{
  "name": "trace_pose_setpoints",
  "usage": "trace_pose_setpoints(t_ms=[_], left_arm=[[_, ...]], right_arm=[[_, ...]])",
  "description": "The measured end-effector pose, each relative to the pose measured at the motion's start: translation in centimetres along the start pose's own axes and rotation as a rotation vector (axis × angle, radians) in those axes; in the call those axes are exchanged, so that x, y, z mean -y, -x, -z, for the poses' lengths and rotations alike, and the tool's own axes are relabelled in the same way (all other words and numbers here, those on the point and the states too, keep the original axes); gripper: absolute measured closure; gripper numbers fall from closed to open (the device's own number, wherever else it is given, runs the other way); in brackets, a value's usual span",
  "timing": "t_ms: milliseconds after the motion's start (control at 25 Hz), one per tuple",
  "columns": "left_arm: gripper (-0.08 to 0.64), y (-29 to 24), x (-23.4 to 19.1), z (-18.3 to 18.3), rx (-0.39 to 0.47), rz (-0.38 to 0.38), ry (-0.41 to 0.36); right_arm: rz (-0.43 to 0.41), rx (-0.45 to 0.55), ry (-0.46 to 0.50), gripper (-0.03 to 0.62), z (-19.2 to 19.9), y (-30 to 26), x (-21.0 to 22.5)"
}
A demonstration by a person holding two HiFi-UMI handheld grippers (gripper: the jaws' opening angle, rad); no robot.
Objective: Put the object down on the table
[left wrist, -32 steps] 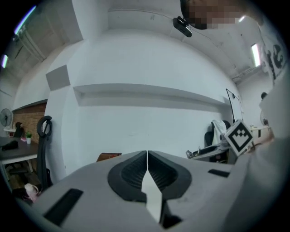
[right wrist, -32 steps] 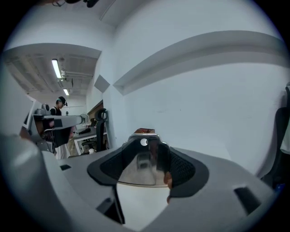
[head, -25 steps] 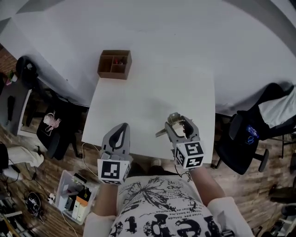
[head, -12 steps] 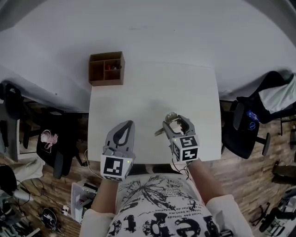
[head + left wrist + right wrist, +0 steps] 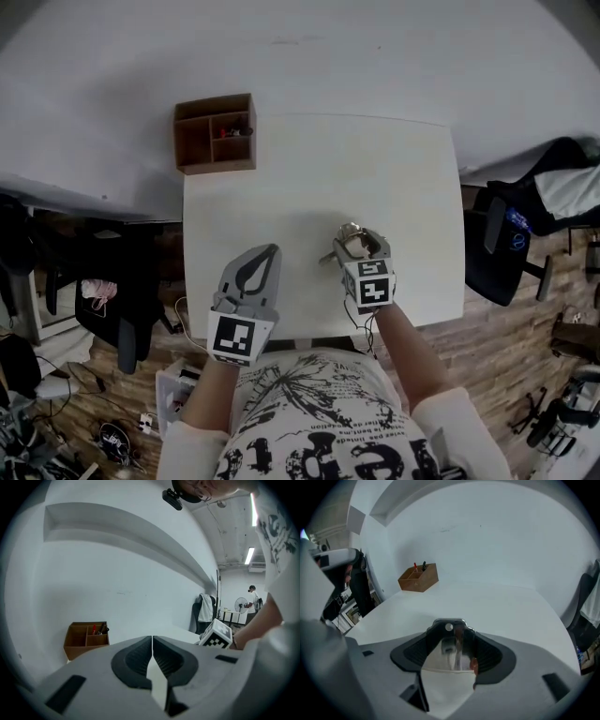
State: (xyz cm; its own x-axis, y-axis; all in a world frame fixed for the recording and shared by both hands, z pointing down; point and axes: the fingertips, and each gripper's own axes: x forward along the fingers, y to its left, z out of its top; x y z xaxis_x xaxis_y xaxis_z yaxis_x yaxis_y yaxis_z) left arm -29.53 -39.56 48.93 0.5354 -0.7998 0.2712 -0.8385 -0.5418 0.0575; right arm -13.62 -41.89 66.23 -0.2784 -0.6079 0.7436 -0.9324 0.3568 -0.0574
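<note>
The right gripper (image 5: pixel 354 244) is hanging over the white table (image 5: pixel 309 169), at about 5 o'clock from the table's middle in the head view, and is tilting down toward the tabletop; its jaws are standing wide and pressing on a shiny metal object (image 5: pixel 347 247), which is filling the gap between them. In the right gripper view the right gripper (image 5: pixel 451 637) is showing the metal object (image 5: pixel 452 645) pinched between the dark ribbed pads (image 5: pixel 490 654), with a small reddish spot at the object's 4 o'clock edge. Whether the object is touching the tabletop cannot be told.

The left gripper (image 5: pixel 269 255) is sitting at about 7 o'clock over the table's near edge; in its own view the left gripper (image 5: pixel 152 640) is showing both jaws pressed together along one thin seam, with nothing between them.

A brown compartment box (image 5: pixel 214 131) is standing at the table's 11 o'clock corner, well apart from both grippers; red and dark pens (image 5: pixel 419 566) are poking up from it. A black office chair (image 5: pixel 506 248) is standing off the table at 3 o'clock.
</note>
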Motion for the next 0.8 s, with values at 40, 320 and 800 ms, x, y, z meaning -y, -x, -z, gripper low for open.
trace_pose_setpoints(t_ms=[40, 320, 800], left_arm=[[0.548, -0.1, -0.2, 0.3, -0.009, 0.004, 0.006], [0.548, -0.8, -1.0, 1.6, -0.048, 0.032, 0.04], [0.548, 0.1, -1.0, 2.4, -0.044, 0.006, 0.053]], right_arm=[[0.009, -0.013, -0.001, 0.311, 0.3, -0.4, 0.1], [0.037, -0.082, -0.052, 0.31, 1.9, -2.6, 0.4], [0.048, -0.16, -0.079, 0.299, 2.1, -3.4, 0.4]])
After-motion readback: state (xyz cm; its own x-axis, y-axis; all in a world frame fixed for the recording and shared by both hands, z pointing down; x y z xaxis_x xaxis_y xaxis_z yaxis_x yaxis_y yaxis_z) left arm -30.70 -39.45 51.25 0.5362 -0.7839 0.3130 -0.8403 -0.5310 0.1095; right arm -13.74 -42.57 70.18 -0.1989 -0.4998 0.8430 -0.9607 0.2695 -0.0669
